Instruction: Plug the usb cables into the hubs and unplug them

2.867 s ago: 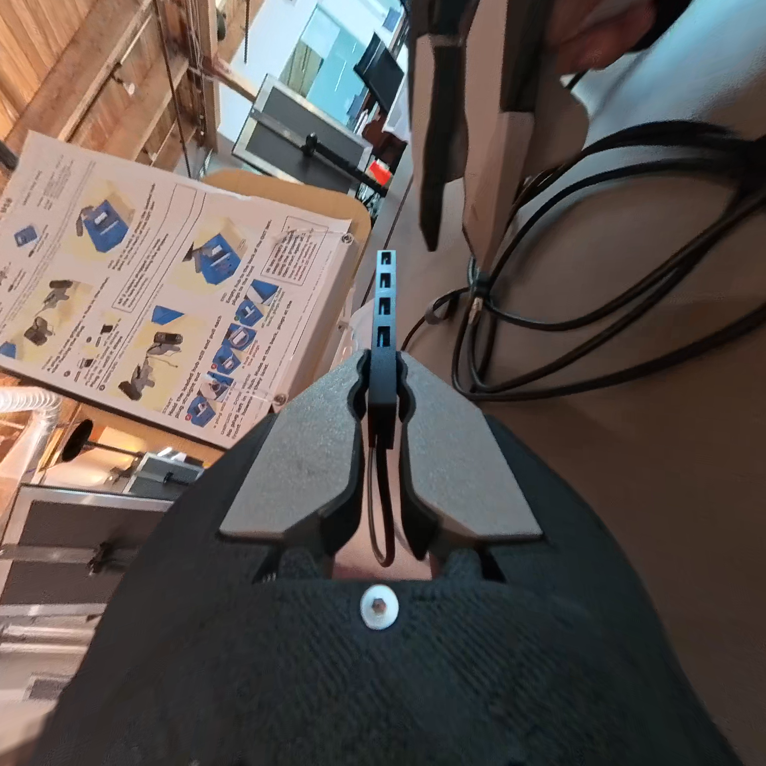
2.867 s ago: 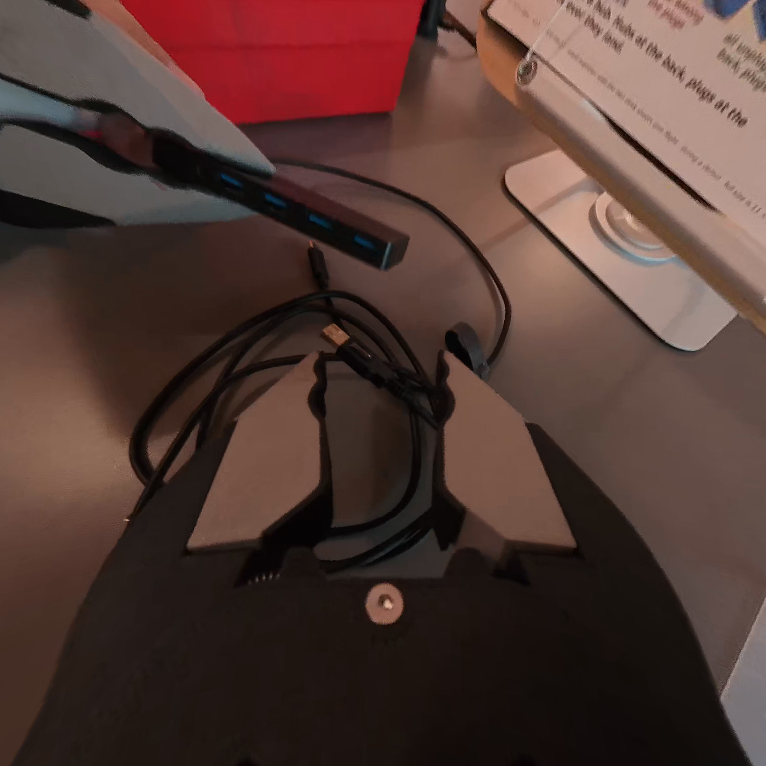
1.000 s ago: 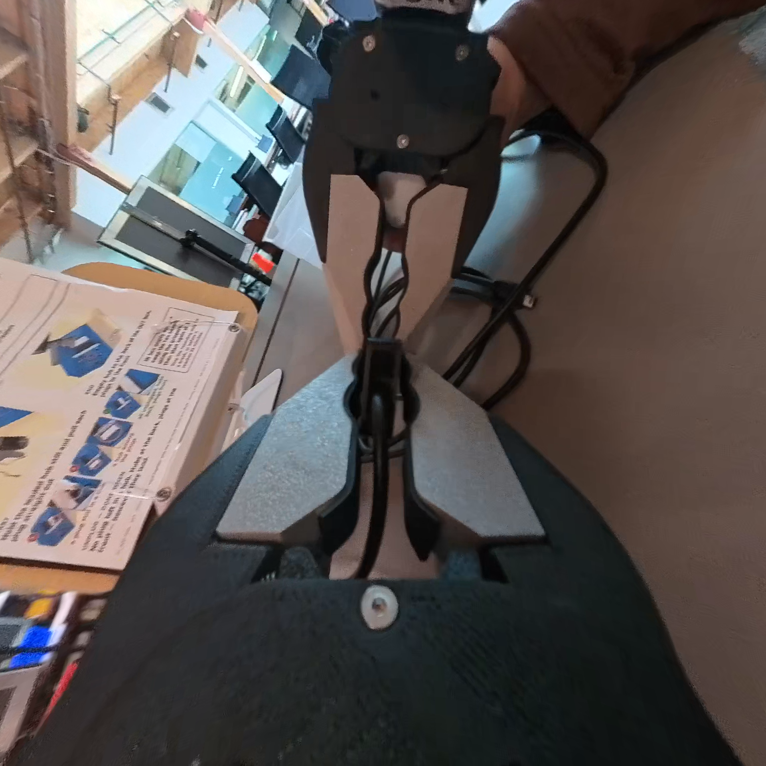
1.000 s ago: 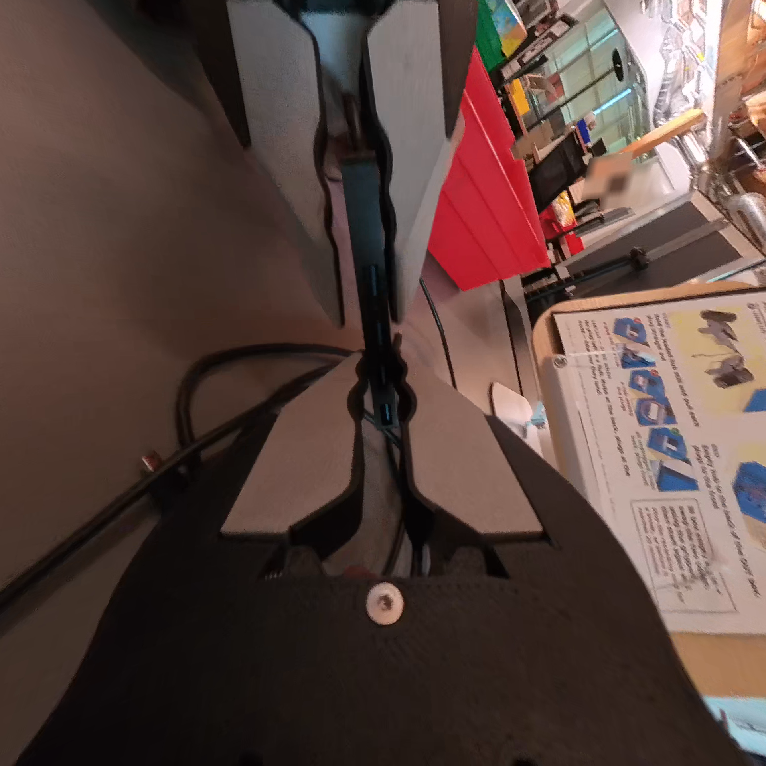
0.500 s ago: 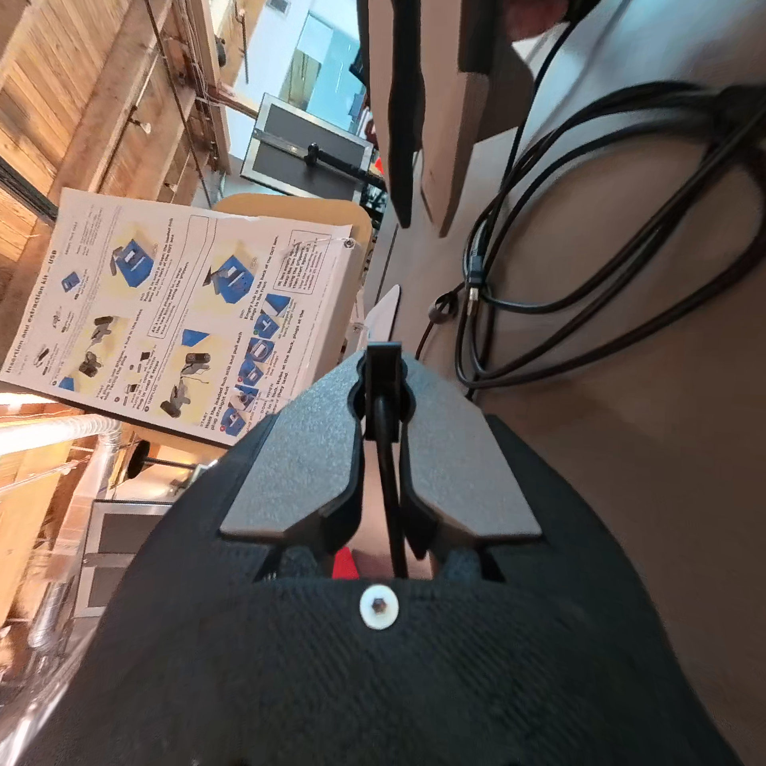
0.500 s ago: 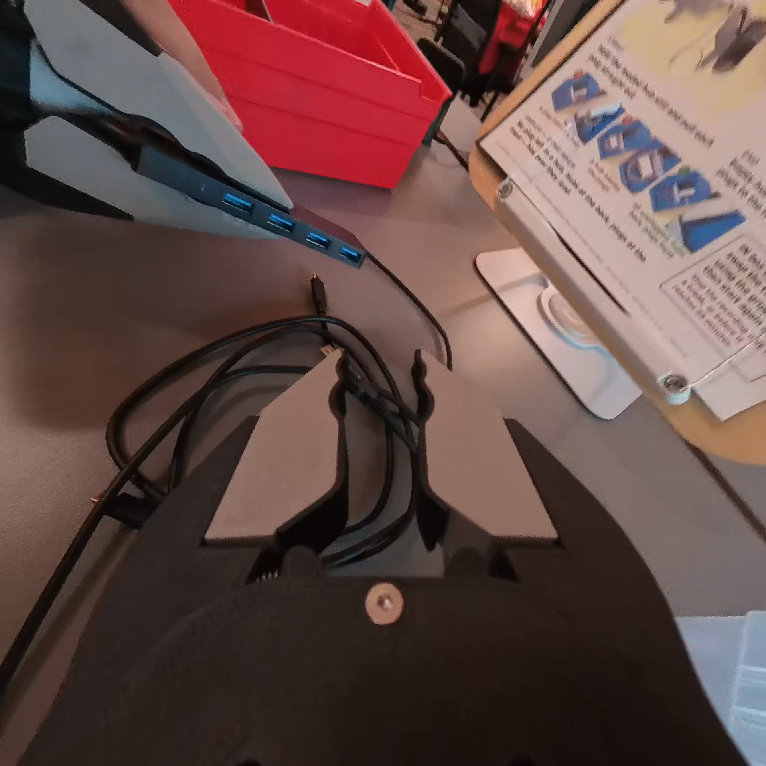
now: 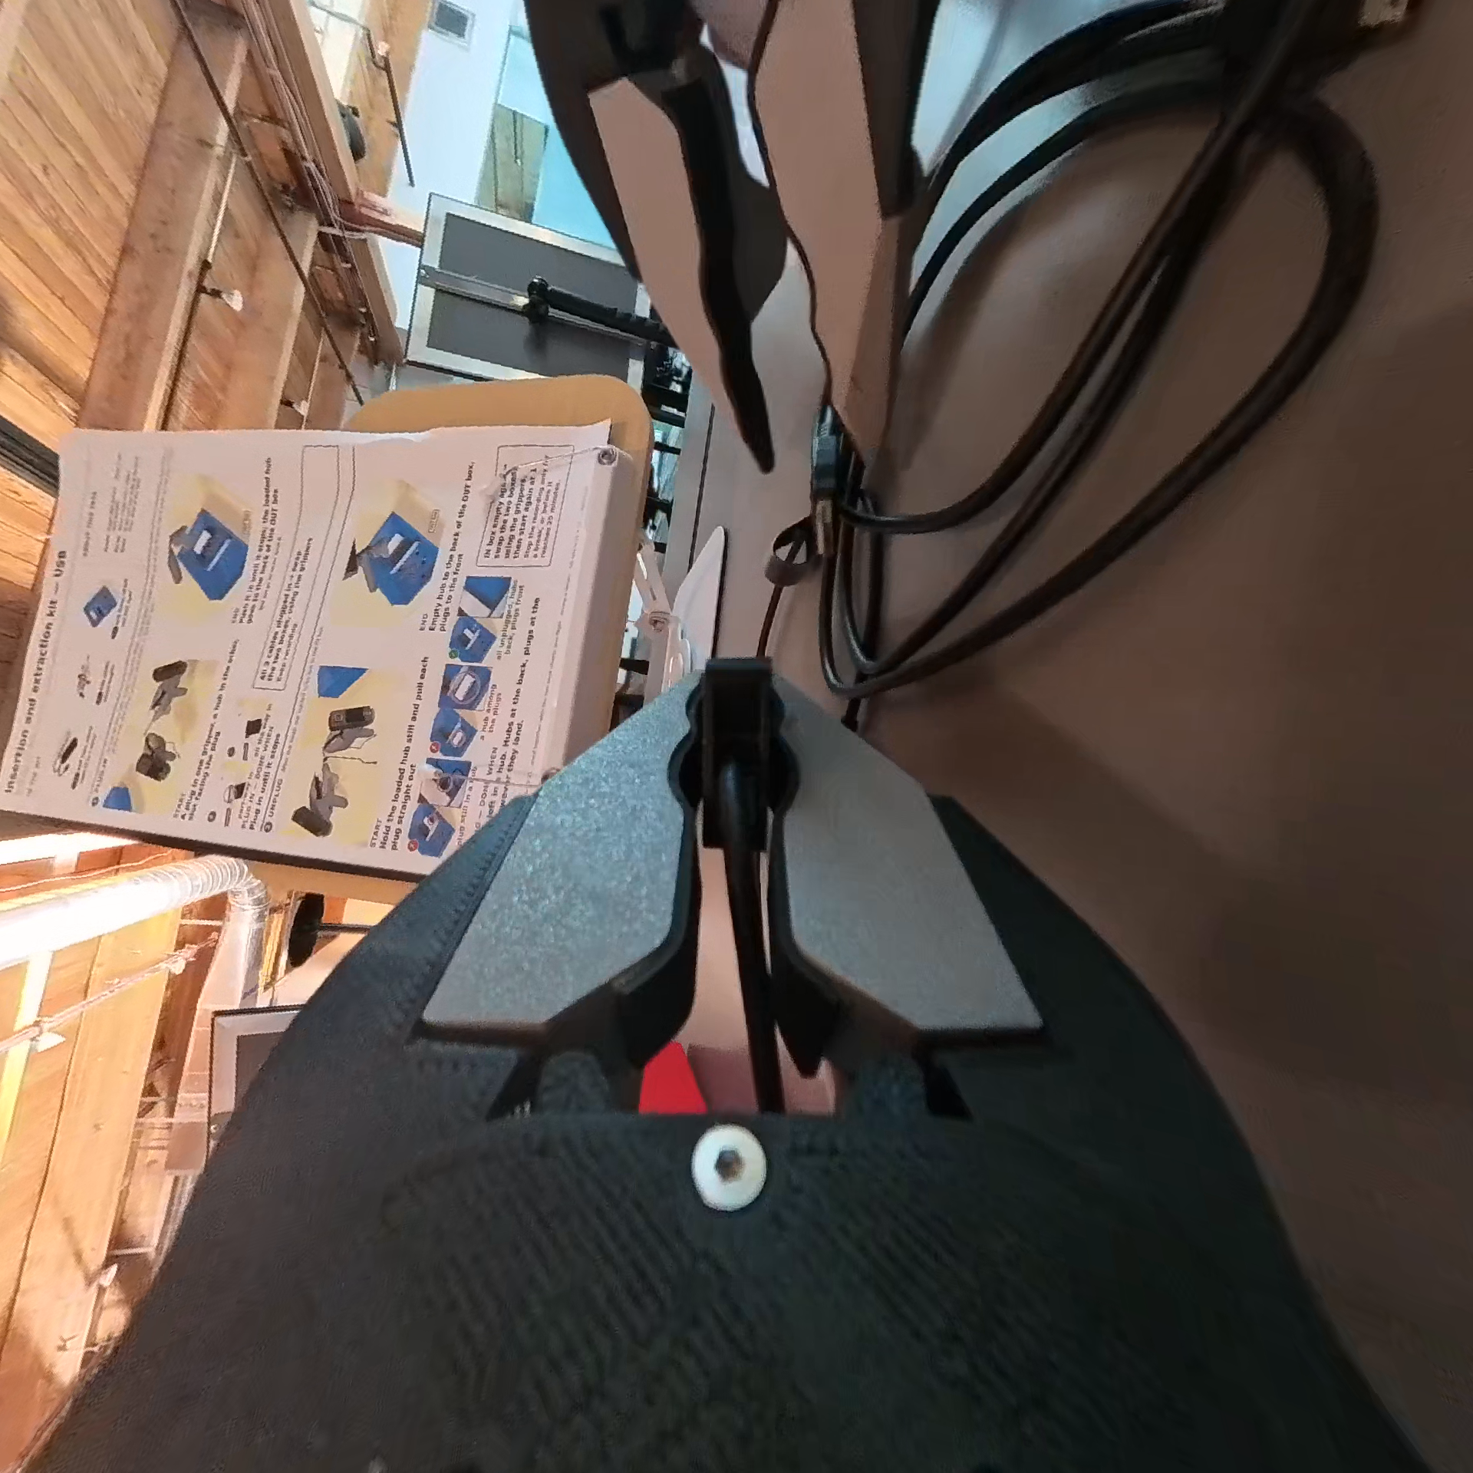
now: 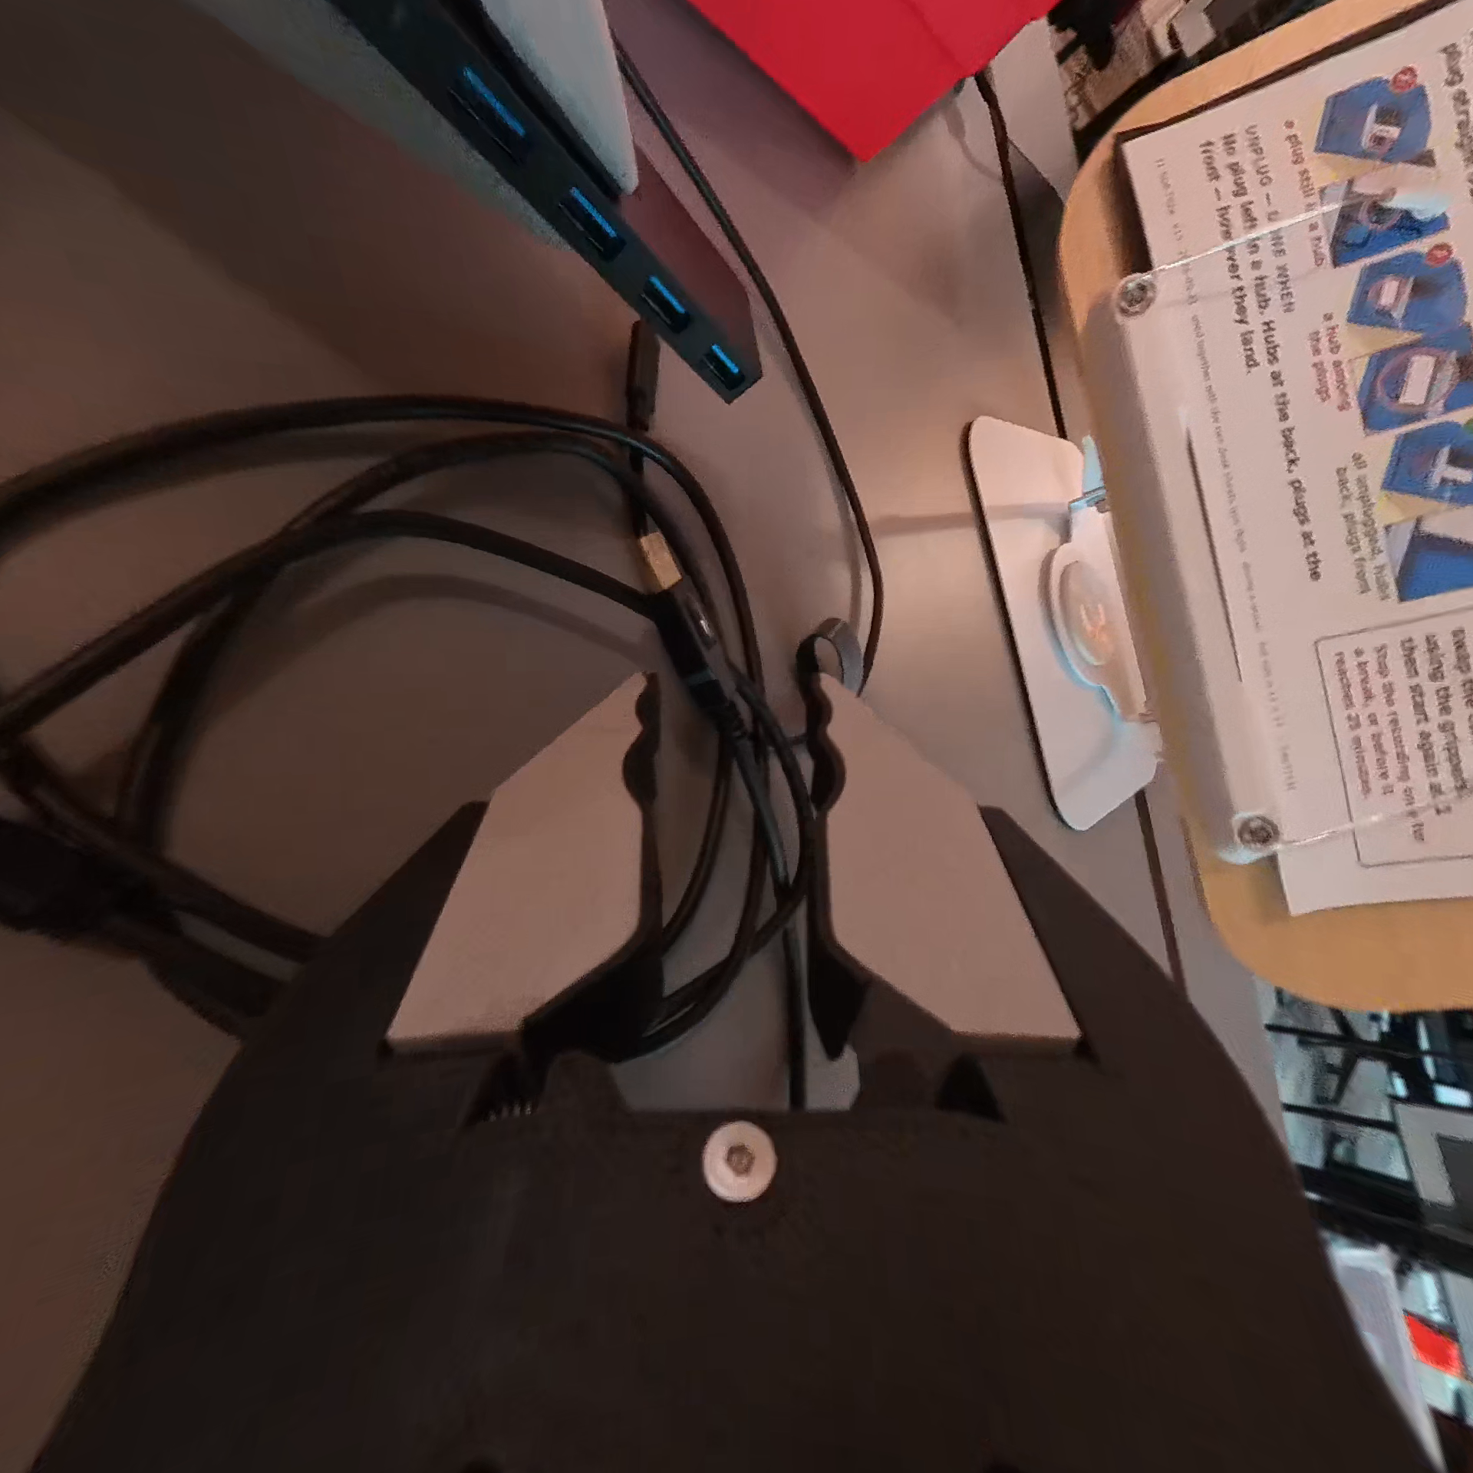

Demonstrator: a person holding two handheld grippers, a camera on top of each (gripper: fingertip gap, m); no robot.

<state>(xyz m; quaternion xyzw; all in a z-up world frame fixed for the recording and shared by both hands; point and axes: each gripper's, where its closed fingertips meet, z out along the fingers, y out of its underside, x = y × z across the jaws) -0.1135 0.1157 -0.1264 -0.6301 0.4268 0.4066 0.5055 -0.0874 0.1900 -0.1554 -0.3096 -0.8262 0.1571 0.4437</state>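
Observation:
My left gripper [image 7: 737, 705] is shut on a black USB hub [image 7: 735, 745], seen end-on, its cord running back between the fingers. In the right wrist view the hub [image 8: 630, 239] sticks out of the left gripper's grey fingers [image 8: 586, 104], and its row of blue ports is empty. My right gripper [image 8: 733, 709] is open and empty, low over a tangle of black USB cables [image 8: 446, 526]. A gold-tipped plug [image 8: 657, 562] lies just ahead of its fingertips. It also shows in the left wrist view [image 7: 813, 430], jaws apart above a plug [image 7: 825, 478].
A red bin [image 8: 861, 64] stands behind the hub. An instruction sheet [image 7: 279, 638] on a wooden stand [image 8: 1148, 917] with a white base [image 8: 1028, 598] stands at the table's edge. The cable loops [image 7: 1116, 478] spread over the brown table [image 7: 1235, 797]. Spacing between my two grippers at the tips: around 9 cm.
The right gripper has opened, left the hub's end and swung down over the cable pile. The left gripper kept hold of the hub and turned away.

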